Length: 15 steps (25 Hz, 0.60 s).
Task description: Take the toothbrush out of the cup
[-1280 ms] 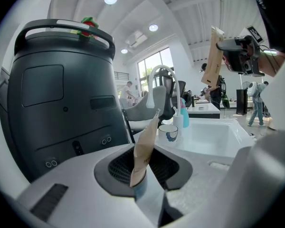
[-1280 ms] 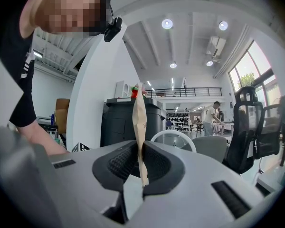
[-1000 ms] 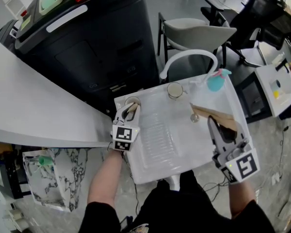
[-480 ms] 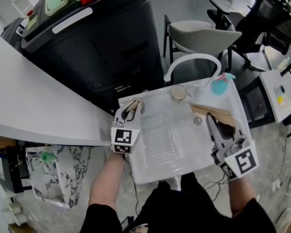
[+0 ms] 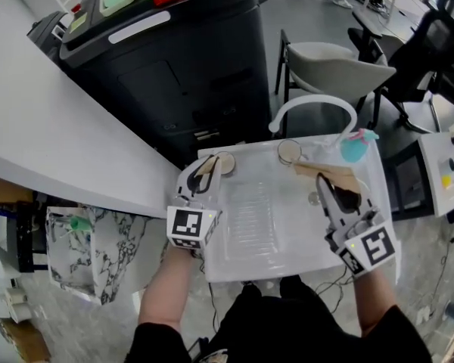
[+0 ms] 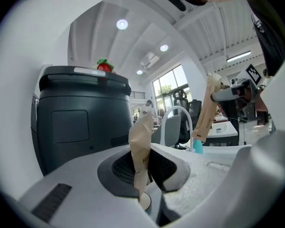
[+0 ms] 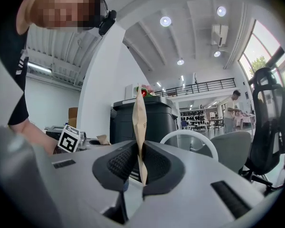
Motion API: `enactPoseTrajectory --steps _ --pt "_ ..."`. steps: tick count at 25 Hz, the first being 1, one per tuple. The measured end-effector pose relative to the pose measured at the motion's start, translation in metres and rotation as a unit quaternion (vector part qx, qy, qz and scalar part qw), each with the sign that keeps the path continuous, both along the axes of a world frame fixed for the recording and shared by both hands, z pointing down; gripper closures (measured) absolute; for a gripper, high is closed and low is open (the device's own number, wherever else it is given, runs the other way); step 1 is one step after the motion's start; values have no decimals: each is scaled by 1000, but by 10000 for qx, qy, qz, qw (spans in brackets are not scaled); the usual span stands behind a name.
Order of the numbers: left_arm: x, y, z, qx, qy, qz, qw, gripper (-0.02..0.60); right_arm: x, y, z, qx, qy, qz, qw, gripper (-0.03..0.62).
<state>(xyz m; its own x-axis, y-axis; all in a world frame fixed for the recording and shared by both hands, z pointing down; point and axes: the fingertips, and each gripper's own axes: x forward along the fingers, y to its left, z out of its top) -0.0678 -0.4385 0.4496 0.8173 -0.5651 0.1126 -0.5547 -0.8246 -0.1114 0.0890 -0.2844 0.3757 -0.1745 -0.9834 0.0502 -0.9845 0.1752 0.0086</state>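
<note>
My left gripper (image 5: pixel 200 177) is shut on a crumpled brown paper packet (image 6: pixel 141 148), held up just left of a small cup (image 5: pixel 226 163) at the far left of the white table (image 5: pixel 280 237). A second cup (image 5: pixel 290 152) stands further right at the back. My right gripper (image 5: pixel 331 193) is shut on a long flat brown paper packet (image 5: pixel 327 172) that stands on edge between its jaws (image 7: pixel 140 127). What is inside either packet is hidden. No bare toothbrush shows.
A teal bottle (image 5: pixel 354 147) and a white arched tube (image 5: pixel 313 103) stand at the table's back edge. A tall black bin (image 5: pixel 181 66) is behind, a white counter (image 5: pixel 53 150) to the left, and a grey chair (image 5: pixel 340 66) beyond.
My left gripper has risen with its paper packet, and the cup now shows beside it instead of under it. The right gripper has shifted slightly, still holding its packet.
</note>
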Motion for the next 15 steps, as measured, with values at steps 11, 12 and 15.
enactPoseTrajectory --steps 11,12,15 --pt "-40 63 -29 -24 -37 -977 9952 543 -11 -10 2 47 -147 -977 9951 559" --pt "-44 70 -31 -36 -43 -1082 9941 543 -14 -10 2 51 -160 -1079 9940 559" --pt "-58 94 -34 -37 -28 -1405 9901 543 -23 -8 2 89 -165 -1409 9899 559"
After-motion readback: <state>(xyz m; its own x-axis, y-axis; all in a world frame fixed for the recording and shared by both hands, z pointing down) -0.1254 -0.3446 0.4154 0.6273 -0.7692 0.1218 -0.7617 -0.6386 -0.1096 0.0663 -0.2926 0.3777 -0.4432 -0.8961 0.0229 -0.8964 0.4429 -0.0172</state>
